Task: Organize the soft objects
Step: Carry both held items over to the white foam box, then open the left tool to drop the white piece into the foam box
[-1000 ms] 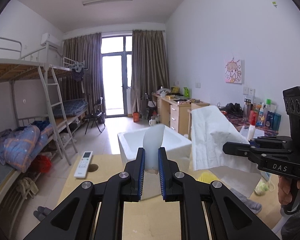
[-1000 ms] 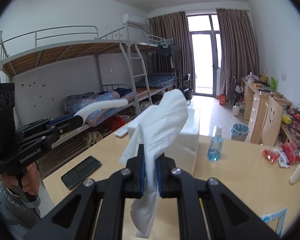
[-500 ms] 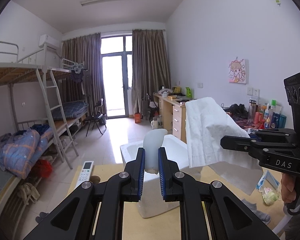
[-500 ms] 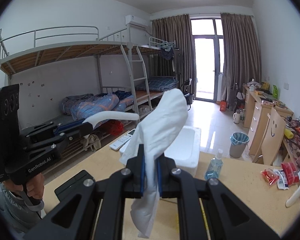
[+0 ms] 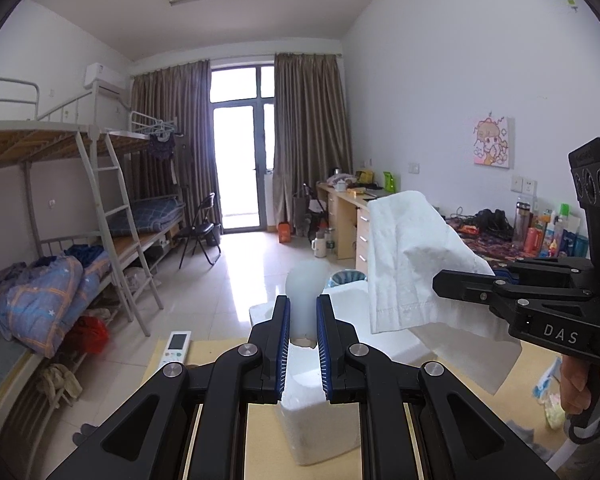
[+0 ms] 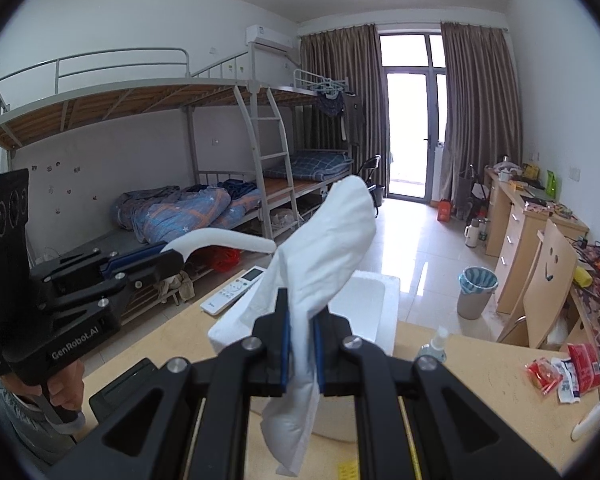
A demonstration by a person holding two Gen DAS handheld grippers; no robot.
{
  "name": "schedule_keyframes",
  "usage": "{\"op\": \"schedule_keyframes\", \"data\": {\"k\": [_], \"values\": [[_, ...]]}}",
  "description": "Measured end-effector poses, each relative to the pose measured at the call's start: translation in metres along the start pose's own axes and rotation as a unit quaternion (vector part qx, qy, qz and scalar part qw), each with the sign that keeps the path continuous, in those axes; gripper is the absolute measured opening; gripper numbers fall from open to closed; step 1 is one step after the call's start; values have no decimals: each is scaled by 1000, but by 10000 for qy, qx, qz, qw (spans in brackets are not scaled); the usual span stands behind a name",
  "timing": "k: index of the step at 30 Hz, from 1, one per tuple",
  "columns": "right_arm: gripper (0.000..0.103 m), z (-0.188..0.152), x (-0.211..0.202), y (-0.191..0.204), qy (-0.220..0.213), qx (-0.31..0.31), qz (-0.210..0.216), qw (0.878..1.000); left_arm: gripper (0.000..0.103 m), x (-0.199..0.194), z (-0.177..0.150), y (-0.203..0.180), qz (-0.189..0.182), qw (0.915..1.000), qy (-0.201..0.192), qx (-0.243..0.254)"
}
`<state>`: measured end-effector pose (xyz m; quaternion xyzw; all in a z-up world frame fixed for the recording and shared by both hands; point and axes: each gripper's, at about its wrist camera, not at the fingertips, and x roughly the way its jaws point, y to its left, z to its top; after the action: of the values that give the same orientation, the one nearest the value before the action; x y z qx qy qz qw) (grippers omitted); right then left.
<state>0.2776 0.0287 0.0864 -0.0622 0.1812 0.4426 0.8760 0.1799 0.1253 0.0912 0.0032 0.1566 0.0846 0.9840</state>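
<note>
Two soft things are held in the air above the worktop (image 5: 260, 432). The left gripper (image 5: 302, 344) is closed on a pale strip of foam (image 5: 305, 292), which rises straight up between its blue pads; in the right wrist view the same foam strip (image 6: 224, 240) curves out to the right from the left gripper (image 6: 168, 260). The right gripper (image 6: 300, 340) is clamped on a white cloth (image 6: 328, 240) that stands up above the jaws and hangs limp below them. Seen from the left wrist, the cloth (image 5: 412, 264) drapes over the right gripper (image 5: 444, 280) to the right of the foam, apart from it.

Below both, a white foam box (image 6: 380, 312) sits open on the light wooden worktop, with a remote control (image 6: 236, 290) at its far left, a spray bottle (image 6: 434, 346) just right of it and red snack wrappers (image 6: 560, 368) at the right edge. Beyond lie a tiled floor, metal bunk beds (image 6: 160, 120) along the left wall, desks on the right and a curtained glass door at the far end.

The box's near part is hidden behind the grippers, and a dark flat object (image 6: 128, 384) at the near left is cut off, so I cannot tell what it is.
</note>
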Motion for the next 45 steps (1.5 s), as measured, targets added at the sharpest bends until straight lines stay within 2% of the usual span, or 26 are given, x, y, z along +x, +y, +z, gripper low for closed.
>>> {"op": "schedule_keyframes", "data": {"k": [6,15,29,45], "values": [[13,9,18,-4,33,21,-91,10000,14,17,2,6,90,10000,26,8],[13,6,33,-11,124,250,-98,9996,14,31,-1,6,25,9998,185,-3],[13,13,9,-30,-35,503,-375,9980,14,53,2,-15,-406,9984,402,58],[13,11,17,-35,26,540,-436,9976,14,80,-11,-10,-525,9946,892,-4]]}}
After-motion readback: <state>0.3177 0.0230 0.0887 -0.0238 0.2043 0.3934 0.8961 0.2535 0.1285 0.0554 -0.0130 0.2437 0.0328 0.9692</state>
